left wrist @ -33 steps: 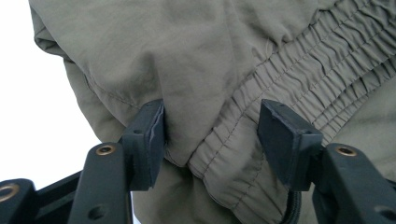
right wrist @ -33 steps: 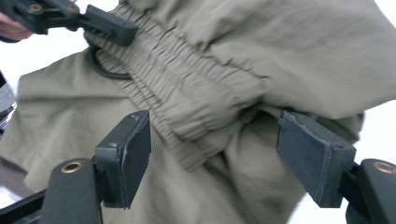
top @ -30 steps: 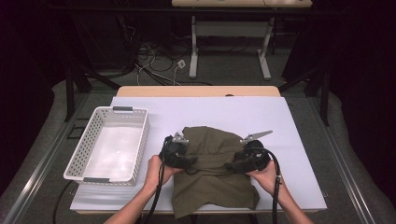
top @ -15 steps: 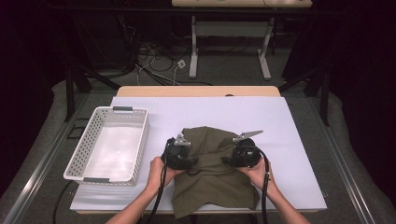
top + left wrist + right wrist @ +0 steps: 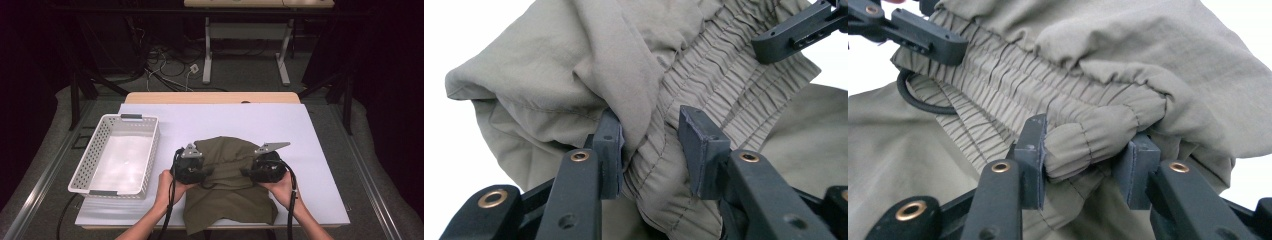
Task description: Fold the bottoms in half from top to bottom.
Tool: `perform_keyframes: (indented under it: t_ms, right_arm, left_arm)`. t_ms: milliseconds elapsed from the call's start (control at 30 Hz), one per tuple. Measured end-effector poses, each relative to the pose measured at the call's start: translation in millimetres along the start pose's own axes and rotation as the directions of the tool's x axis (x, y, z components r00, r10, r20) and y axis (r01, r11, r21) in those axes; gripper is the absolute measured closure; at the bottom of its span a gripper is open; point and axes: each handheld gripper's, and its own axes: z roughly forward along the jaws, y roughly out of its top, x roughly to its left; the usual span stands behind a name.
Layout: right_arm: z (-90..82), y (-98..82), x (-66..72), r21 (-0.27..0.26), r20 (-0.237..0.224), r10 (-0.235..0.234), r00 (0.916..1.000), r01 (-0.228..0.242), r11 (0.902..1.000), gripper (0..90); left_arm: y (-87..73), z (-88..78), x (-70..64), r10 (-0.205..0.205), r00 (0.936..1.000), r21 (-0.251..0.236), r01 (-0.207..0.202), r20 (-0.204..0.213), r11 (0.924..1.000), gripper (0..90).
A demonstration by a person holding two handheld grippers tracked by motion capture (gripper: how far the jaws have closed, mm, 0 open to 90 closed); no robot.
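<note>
White basket (image 5: 117, 159) left of shorts (image 5: 227, 200), apparently apart.

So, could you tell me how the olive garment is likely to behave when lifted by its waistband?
The olive garment will probably sag: its thin fabric already folds loosely. The gathered waistband bunches between the jaws, so it should grip well. It looks light.

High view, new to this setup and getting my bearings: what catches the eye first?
An olive-green garment lies bunched at the near middle of the white table, its elastic waistband pinched by the left gripper and the right gripper, whose jaws have just been closing. A white basket stands at its left.
</note>
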Motion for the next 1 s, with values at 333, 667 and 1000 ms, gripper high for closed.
perform_keyframes:
  t_ms: [333,667,1000]
  right_arm:
    - [1.8,-28.2,4.6,0.087,-0.034,0.018,0.9992,-0.015,0.9961,49.9]
    - [10.0,-18.3,0.5,0.07,-0.004,0.05,0.9987,-0.05,0.9963,43.0]
    - [8.3,-23.0,8.1,0.053,-0.014,-0.001,0.9999,0.002,0.9986,68.5]
  left_arm:
    - [-16.1,6.8,-9.1,-0.004,0.9996,0.12,0.001,0.029,0.9927,45.4]
    - [-15.6,10.5,-8.4,0.054,0.9985,0.115,-0.054,0.007,0.9919,47.8]
    - [-19.5,12.6,-13.6,0.057,0.998,0.097,-0.06,0.026,0.9935,65.2]
